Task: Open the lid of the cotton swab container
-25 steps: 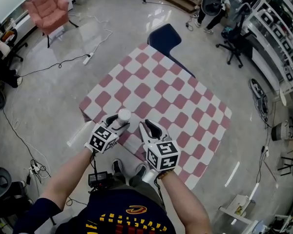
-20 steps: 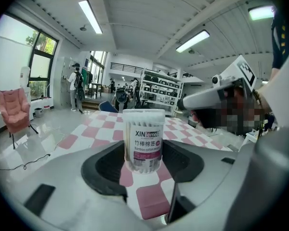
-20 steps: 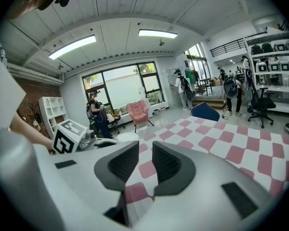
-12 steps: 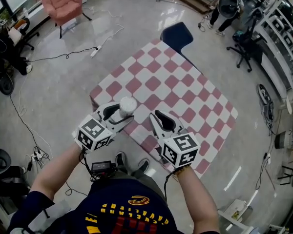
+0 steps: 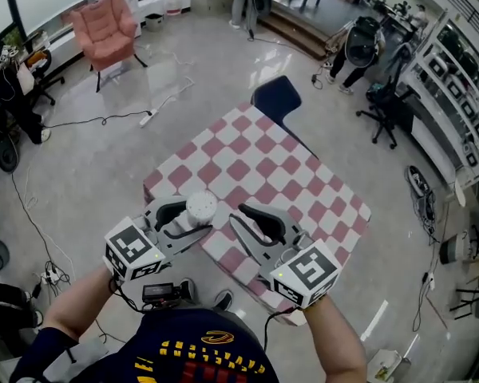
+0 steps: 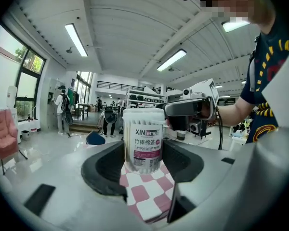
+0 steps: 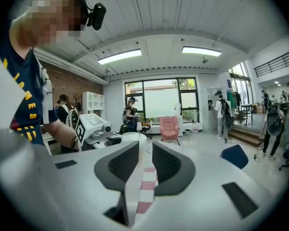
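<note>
Clamped upright between the two dark pads of the left hand-held gripper (image 5: pixel 182 220): the cotton swab container (image 6: pixel 143 141). Squeezed from both sides on the lower half of its clear cylinder. Wears a white and magenta label (image 6: pixel 148 139) reading "XINlemei" and "Bamboo cotton swabs". Packed full of cotton swabs (image 6: pixel 142 119), standing on end, their sticks and white tips showing through the wall above the label. Capped by a white lid (image 5: pixel 200 207), seated flat and closed all round. Sits over the near left edge of the checked tabletop (image 5: pixel 291 174) in the head view. Cannot tell whether the base touches the cloth, seen red and white just beneath it in the left gripper view.

Close beside the container on its right, but apart from it: the right hand-held gripper (image 7: pixel 145 153). Holds nothing. Jaws only slightly parted, a narrow slit between the pads, with a strip of checked tabletop showing through. Faces toward the container, whose white lid shows just past the left pad in the right gripper view.

Beyond the tabletop, on the grey floor (image 5: pixel 80 166): a blue chair (image 5: pixel 275 98) at the far corner, a pink armchair (image 5: pixel 104 22) well off to the left, a white power strip (image 5: pixel 146 119) with its cable. Further back, people standing near steps and shelving.
</note>
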Demonstrator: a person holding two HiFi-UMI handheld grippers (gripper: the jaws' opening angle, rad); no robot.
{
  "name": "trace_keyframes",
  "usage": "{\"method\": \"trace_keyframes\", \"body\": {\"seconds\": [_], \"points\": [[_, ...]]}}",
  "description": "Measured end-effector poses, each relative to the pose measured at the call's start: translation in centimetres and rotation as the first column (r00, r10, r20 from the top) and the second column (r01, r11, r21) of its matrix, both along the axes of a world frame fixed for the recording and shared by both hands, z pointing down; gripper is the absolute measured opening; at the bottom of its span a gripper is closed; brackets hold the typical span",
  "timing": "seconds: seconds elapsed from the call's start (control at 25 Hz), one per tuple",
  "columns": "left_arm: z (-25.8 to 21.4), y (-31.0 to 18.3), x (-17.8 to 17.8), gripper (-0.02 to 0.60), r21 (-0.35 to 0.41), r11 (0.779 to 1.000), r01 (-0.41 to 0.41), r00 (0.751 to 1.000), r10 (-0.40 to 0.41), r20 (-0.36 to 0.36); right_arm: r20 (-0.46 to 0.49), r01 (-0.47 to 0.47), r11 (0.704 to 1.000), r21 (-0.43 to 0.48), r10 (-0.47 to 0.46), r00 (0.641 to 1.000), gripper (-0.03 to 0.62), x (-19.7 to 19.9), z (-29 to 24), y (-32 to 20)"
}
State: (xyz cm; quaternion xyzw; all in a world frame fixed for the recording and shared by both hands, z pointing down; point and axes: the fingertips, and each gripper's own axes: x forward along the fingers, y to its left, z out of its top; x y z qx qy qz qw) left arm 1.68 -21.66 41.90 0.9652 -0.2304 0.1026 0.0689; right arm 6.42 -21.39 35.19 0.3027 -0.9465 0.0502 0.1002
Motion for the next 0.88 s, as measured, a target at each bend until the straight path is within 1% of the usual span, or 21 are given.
{"method": "trace_keyframes", "body": {"seconds": [0.16, 0.28, 0.4, 0.44, 0.48, 0.56, 0.64, 0.72, 0.8, 0.88], "points": [[-2.6, 1.7, 0.6, 0.247, 0.050, 0.996, -0.074, 0.997, 0.076, -0.029, -0.015, 0.071, 0.996, 0.060, -0.070, 0.997, 0.071, -1.0, -2.4, 1.3], [-3.6, 2.9, 1.0, 0.247, 0.077, 0.989, -0.124, 0.991, 0.127, -0.031, -0.013, 0.132, 0.988, 0.082, -0.132, 0.991, 0.147, -1.7, -3.5, 2.5], [-4.1, 3.6, 1.5, 0.247, 0.100, 0.982, -0.163, 0.986, 0.165, -0.014, -0.012, 0.198, 0.977, 0.074, -0.198, 0.980, 0.226, -2.3, -3.8, 3.5], [-4.0, 3.8, 1.6, 0.247, 0.104, 0.979, -0.176, 0.984, 0.178, -0.007, -0.020, 0.220, 0.973, 0.070, -0.219, 0.976, 0.238, -2.6, -3.7, 3.8], [-4.0, 4.1, 1.8, 0.247, 0.107, 0.976, -0.192, 0.981, 0.194, -0.004, -0.033, 0.242, 0.968, 0.065, -0.241, 0.970, 0.241, -2.8, -3.6, 4.1], [-4.2, 4.9, 2.4, 0.247, 0.106, 0.966, -0.234, 0.971, 0.238, -0.023, -0.059, 0.291, 0.956, 0.041, -0.288, 0.956, 0.241, -3.1, -3.1, 4.9], [-4.4, 5.5, 2.7, 0.247, 0.102, 0.954, -0.284, 0.956, 0.289, -0.048, -0.071, 0.331, 0.944, 0.006, -0.330, 0.941, 0.241, -3.4, -2.7, 5.5], [-4.4, 6.1, 3.0, 0.247, 0.081, 0.943, -0.322, 0.943, 0.328, -0.064, -0.077, 0.359, 0.933, -0.015, -0.359, 0.930, 0.241, -3.3, -2.4, 5.7], [-4.2, 6.5, 3.3, 0.247, 0.066, 0.934, -0.351, 0.932, 0.355, -0.067, -0.090, 0.377, 0.926, -0.023, -0.378, 0.921, 0.241, -3.2, -2.0, 5.9], [-3.6, 6.7, 3.5, 0.247, 0.073, 0.924, -0.375, 0.924, 0.379, -0.055, -0.109, 0.391, 0.920, -0.024, -0.392, 0.914, 0.241, -3.2, -1.6, 6.0]]}}
